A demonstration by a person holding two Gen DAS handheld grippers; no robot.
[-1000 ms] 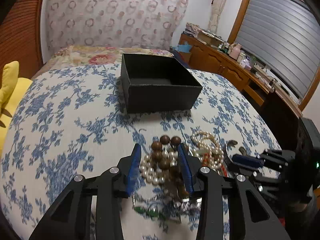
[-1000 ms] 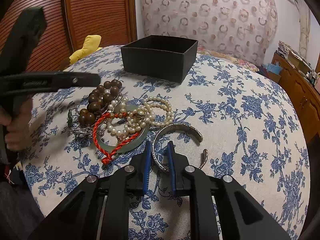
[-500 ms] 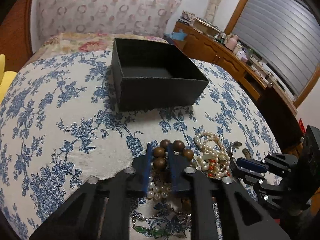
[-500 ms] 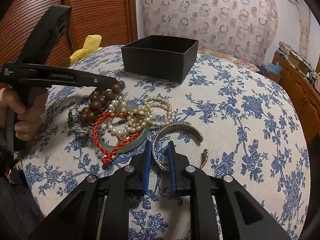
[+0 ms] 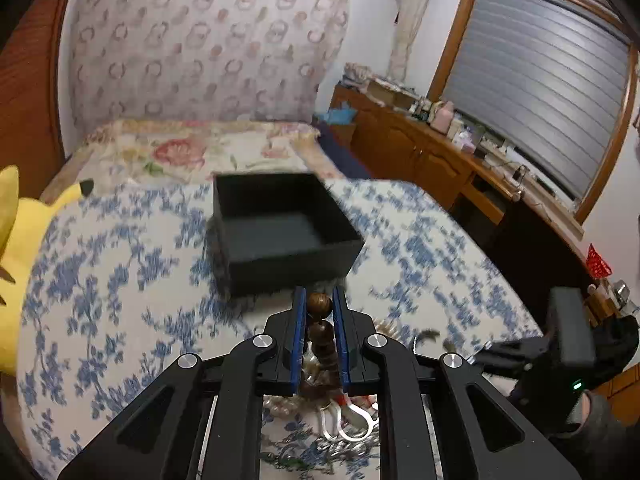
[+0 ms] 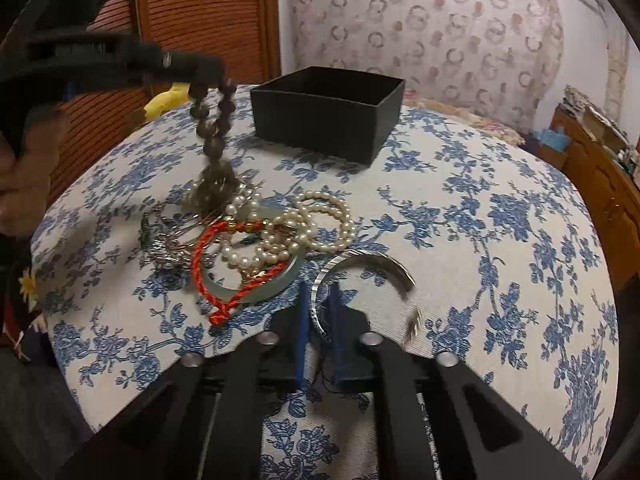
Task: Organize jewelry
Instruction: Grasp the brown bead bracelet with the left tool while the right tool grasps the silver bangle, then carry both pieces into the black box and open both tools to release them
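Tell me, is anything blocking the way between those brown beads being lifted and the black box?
Nothing visible does. The brown bead bracelet hangs from the left gripper, its lower end close above the jewelry pile. Only bare floral cloth separates it from the open black box.

A: The left gripper (image 5: 319,307) — what is it made of?
B: Matte black plastic linkage arms with triangular cut-outs; blue pads line the inner faces of the fingers (image 5: 298,336); four round silver screws sit at the pivots.

A: And the right gripper (image 6: 320,308)?
B: The same black frame, blue pads, silver screw heads; at the lower right of the left wrist frame its body carries a small green light.

A: Any skin?
B: The left hand (image 6: 24,176) at the left edge, bare, blurred.
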